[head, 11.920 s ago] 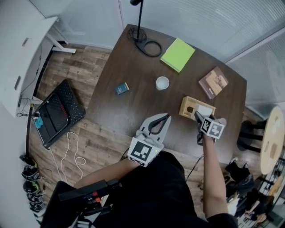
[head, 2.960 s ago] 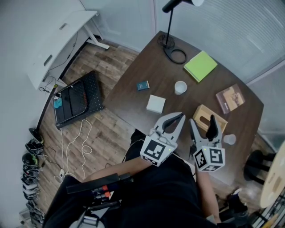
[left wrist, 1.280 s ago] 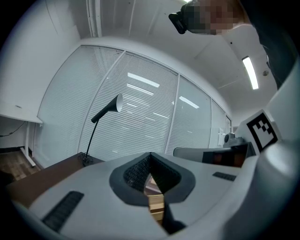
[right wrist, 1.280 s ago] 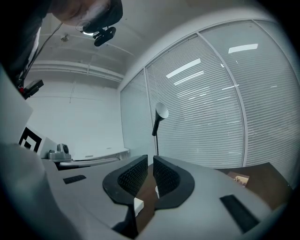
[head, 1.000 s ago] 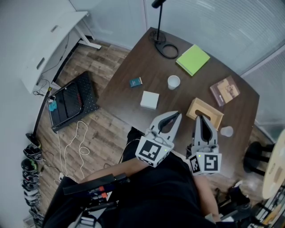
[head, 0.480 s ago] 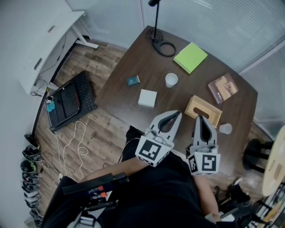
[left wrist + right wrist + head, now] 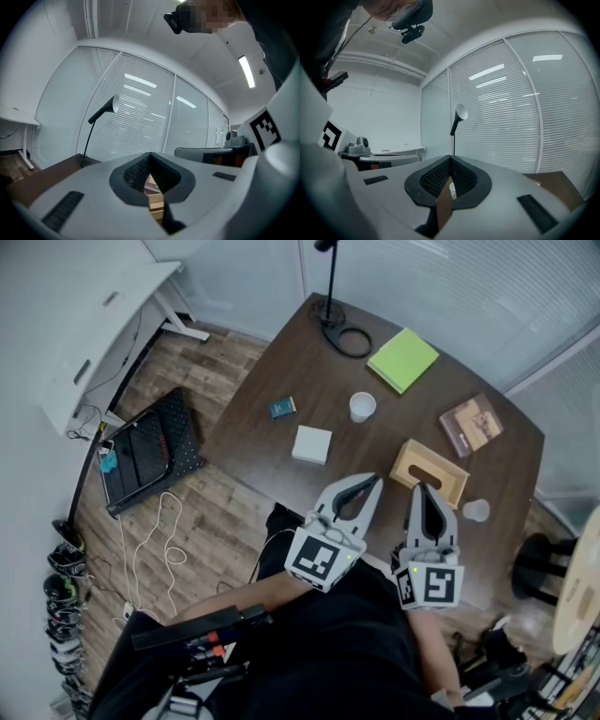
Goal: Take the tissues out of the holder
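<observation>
Dark tabletop, near edge slanting from upper left down to lower right; past that edge, wooden floor with a black mat and a white desk farther left; behind the far edges, glass walls with blinds.

Over the near edge, side by side and apart: left gripper and right gripper, both pointing across the tabletop. Left fingers closed tip to tip, nothing held; right fingers likewise pressed together and empty.

Under the right gripper's tip in the head view: the near side of the wooden tissue holder, standing close to the near edge toward the right; inside, seemingly bare wood, though too small there to be sure. Left of the holder and well apart from it, flat on the tabletop near the same edge: the white stack of tissues. Open dark surface between stack and holder, and between stack and left gripper.

Farther in: a white cup about mid-table; a small blue box near the left edge; a green notebook toward the far side; a brown book near the right edge; a lamp base with a coiled cord at the far corner. Just right of the holder, near the tabletop's edge: a small pale cup.
</observation>
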Demonstrator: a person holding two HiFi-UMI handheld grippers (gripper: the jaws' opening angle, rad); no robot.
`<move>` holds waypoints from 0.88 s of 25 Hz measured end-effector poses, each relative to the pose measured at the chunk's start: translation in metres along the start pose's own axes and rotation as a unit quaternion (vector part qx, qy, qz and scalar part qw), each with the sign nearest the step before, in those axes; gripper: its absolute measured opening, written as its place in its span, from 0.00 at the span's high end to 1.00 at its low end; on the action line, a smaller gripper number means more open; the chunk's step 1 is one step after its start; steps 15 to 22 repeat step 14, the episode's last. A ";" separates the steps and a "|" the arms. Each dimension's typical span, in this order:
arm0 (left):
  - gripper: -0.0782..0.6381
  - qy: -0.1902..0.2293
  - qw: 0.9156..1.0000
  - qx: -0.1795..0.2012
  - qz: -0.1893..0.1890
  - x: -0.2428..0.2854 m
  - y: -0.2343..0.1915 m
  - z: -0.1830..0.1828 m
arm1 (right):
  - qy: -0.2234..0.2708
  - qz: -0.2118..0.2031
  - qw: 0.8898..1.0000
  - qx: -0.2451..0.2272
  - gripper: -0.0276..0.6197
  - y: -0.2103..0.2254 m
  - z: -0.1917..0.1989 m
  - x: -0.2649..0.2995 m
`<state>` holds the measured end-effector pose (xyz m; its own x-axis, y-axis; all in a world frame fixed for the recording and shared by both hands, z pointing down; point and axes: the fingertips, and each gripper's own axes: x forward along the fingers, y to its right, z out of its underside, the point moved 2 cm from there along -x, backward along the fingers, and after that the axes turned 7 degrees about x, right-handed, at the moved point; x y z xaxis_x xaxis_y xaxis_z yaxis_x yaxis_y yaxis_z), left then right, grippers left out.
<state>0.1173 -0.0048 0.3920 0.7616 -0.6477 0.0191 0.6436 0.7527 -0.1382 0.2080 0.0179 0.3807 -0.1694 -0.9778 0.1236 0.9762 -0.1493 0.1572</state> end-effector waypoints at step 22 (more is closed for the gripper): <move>0.90 -0.001 1.000 0.020 0.004 -0.003 -0.002 0.000 | 0.007 0.007 1.000 -0.001 0.94 -0.002 0.000 0.000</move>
